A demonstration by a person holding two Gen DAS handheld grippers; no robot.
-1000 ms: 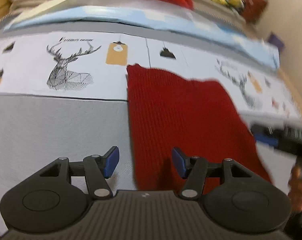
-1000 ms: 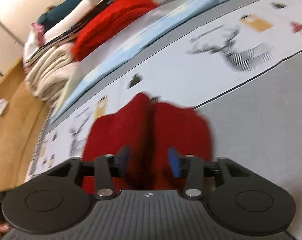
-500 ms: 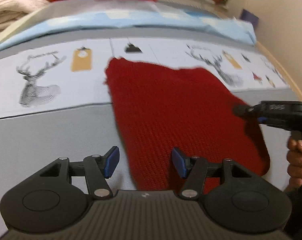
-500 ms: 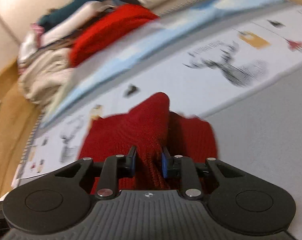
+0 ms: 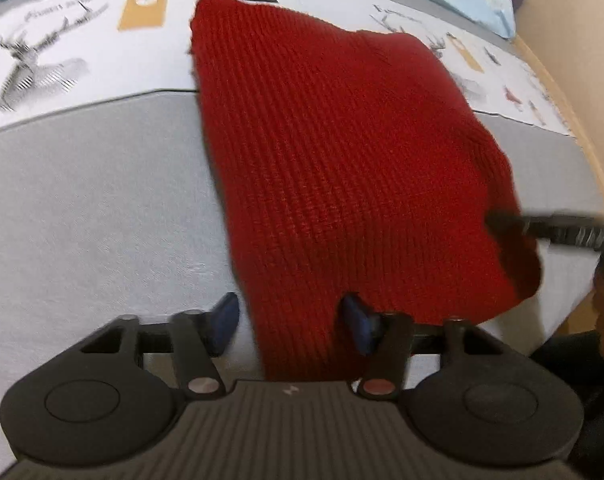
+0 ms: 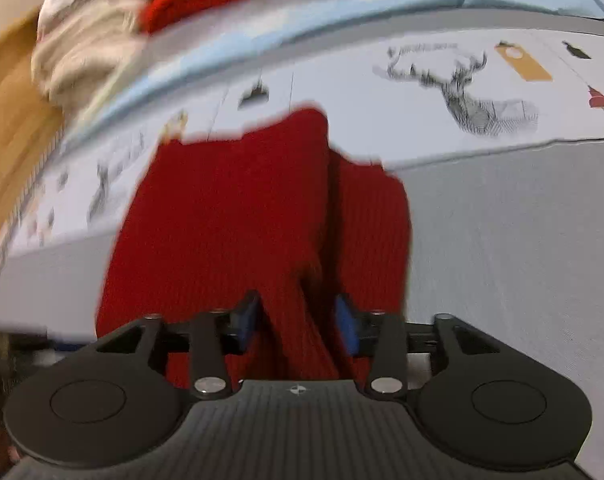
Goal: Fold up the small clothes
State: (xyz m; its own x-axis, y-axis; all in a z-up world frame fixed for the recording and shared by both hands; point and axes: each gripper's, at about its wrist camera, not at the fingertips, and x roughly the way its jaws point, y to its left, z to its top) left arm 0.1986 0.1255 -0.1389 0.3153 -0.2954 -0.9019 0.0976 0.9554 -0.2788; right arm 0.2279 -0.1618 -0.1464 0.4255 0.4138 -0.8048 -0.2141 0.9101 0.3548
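My left gripper (image 5: 287,324) tilts steeply down, jaws just narrowing, still apart around the red knit (image 5: 342,152) edge. My right gripper (image 6: 297,320), just reopened, straddles a raised fold, seemingly loose.

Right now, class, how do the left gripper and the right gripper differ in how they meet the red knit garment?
The left gripper straddles a side edge of the red knit garment, one pad over the grey sheet; the right gripper has a raised fold of knit between its pads. The left jaws have just been closing, the right opening. Shared: both are open, pads not pressing the cloth.
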